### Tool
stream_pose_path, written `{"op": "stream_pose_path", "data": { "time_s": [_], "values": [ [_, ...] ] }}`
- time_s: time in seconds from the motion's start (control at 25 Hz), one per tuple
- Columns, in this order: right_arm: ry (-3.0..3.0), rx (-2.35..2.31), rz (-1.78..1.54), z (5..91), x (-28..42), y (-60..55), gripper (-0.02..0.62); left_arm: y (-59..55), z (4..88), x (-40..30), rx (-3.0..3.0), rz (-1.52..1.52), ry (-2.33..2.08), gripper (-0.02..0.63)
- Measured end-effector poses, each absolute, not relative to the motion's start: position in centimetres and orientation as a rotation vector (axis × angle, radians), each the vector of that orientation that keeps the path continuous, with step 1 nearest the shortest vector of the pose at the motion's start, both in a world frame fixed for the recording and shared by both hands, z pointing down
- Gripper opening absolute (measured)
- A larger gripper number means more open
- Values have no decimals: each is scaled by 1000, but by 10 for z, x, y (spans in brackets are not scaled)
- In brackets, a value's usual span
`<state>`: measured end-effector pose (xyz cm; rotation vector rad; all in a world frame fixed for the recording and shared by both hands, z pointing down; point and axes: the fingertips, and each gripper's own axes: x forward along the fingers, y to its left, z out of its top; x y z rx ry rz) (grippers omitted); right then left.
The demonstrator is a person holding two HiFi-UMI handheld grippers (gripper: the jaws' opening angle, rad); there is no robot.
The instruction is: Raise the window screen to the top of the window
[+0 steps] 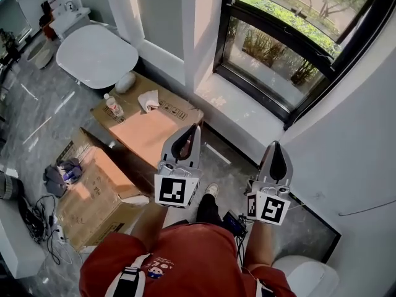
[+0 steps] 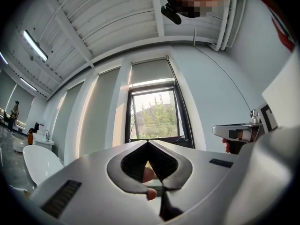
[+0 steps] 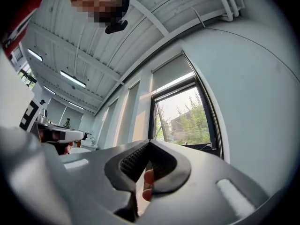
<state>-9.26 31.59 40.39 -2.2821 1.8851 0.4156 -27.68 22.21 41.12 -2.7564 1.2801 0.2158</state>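
Note:
The black-framed window (image 1: 278,48) is ahead and to the right, above a white sill (image 1: 244,113). In the left gripper view a grey screen (image 2: 151,71) covers only the upper part of the window (image 2: 154,114); the right gripper view shows the same screen (image 3: 172,74). My left gripper (image 1: 197,127) (image 2: 148,141) is shut with nothing in it and points toward the window, well short of it. My right gripper (image 1: 276,144) (image 3: 149,142) is beside it, also shut and holding nothing. Neither one touches the window or the screen.
Cardboard boxes (image 1: 148,132) (image 1: 99,190) lie on the floor to my left, with a water bottle (image 1: 114,106) on one. A white rounded tub (image 1: 96,54) stands further left. Cables (image 1: 43,218) trail at the lower left. A white wall (image 1: 359,153) rises on the right.

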Motion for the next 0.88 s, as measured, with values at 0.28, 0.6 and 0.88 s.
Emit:
{"op": "stream_pose_path", "data": {
  "time_s": [0.28,0.6,0.88],
  "values": [
    [1856,-2304,392,400,-27,258,9,162,401,-206,-2807,264,1203,5],
    [1830,-2361,394,401,44,204,9,98,400,-122,-2780,206,1135,5],
    [1826,-2374,396,401,79,174,9,66,401,-86,-2785,222,1139,5]
  ]
}}
